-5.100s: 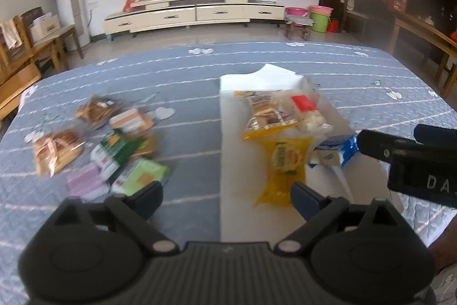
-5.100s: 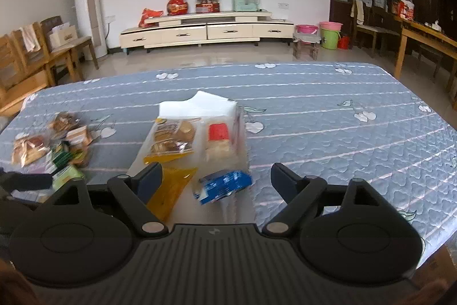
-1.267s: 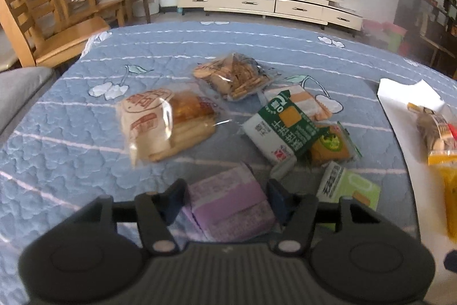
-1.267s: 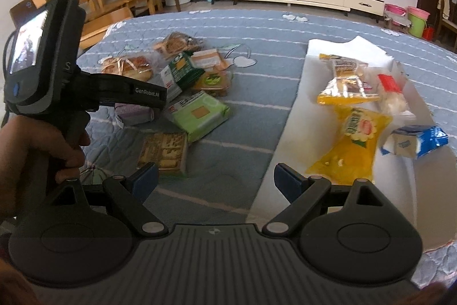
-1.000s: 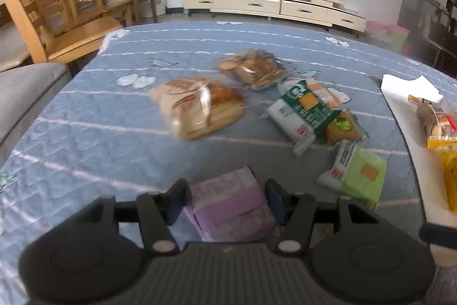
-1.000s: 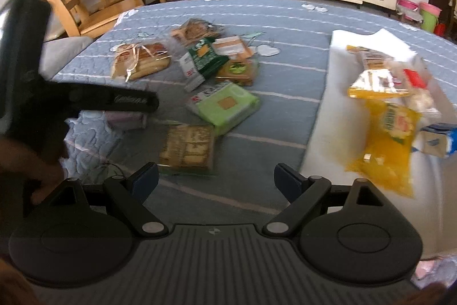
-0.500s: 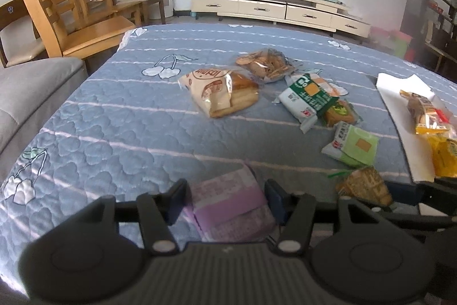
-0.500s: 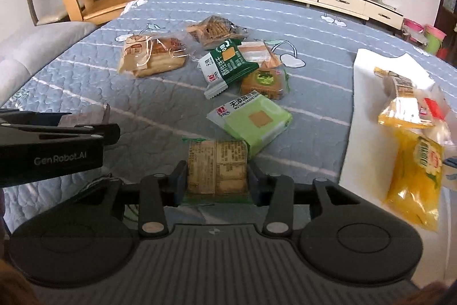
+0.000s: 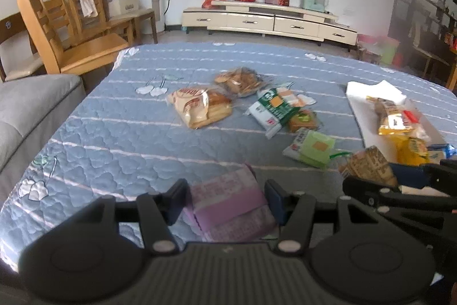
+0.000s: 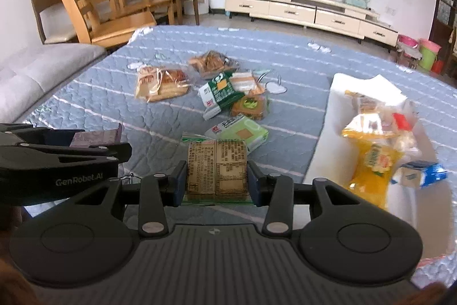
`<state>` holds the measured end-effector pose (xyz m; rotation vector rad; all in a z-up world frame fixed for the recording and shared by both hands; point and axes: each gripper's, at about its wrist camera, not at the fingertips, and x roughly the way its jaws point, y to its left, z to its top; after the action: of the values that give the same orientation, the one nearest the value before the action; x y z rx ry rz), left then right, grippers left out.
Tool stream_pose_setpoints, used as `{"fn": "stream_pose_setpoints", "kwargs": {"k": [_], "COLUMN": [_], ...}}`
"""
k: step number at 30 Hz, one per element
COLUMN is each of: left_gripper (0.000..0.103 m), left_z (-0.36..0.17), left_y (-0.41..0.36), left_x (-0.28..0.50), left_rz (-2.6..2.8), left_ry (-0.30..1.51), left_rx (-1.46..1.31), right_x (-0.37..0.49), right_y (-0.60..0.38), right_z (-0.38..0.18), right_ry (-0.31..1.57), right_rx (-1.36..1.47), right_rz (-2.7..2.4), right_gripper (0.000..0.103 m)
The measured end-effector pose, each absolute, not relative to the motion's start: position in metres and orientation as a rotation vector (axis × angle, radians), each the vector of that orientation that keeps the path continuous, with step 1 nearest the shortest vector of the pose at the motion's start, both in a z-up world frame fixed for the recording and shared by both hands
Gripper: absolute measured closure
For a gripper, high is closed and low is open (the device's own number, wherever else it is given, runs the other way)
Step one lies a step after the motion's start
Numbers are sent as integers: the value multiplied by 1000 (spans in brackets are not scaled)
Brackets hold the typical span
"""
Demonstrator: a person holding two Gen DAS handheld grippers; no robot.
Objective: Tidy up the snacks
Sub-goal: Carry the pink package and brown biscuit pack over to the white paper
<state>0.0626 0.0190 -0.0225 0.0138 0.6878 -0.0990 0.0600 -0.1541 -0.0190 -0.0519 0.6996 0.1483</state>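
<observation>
My left gripper (image 9: 227, 197) is shut on a purple snack packet (image 9: 230, 209), held above the blue quilt. My right gripper (image 10: 217, 180) is shut on a tan cracker packet (image 10: 216, 170), also lifted off the quilt; that packet (image 9: 368, 166) shows at the right of the left wrist view. Loose snacks lie mid-quilt: a bread pack (image 10: 160, 85), a biscuit bag (image 10: 210, 62), a green-and-white pack (image 10: 220, 93), a brown round cake (image 10: 248, 106) and a light green packet (image 10: 242, 133). On the white tray (image 10: 322, 139) lie a yellow bag (image 10: 371, 165), a blue packet (image 10: 422, 173) and two more snacks.
The left gripper's body (image 10: 57, 159) reaches in from the left in the right wrist view. A grey sofa (image 9: 25, 110) borders the quilt on the left, wooden chairs (image 9: 71, 33) behind it. A low cabinet (image 9: 268, 23) stands against the far wall.
My right gripper closed on the tan cracker packet and lifted it off the quilt. My left gripper, still holding the purple packet, pulled back and rose.
</observation>
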Motion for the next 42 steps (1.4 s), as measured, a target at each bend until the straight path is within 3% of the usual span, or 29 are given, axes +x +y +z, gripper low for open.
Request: {"fn": "stream_pose_setpoints", "kwargs": {"k": [42], "left_gripper": [44], "left_z": [9], "left_y": [-39], "left_x": [21], "left_rz": [-223], "left_ry": [618], "left_rx": [82], "right_x": [-8], "right_y": [-215], "right_z": [15], "right_ry": [608], "right_rx": [20], "right_rz": [30], "right_gripper": [50]}}
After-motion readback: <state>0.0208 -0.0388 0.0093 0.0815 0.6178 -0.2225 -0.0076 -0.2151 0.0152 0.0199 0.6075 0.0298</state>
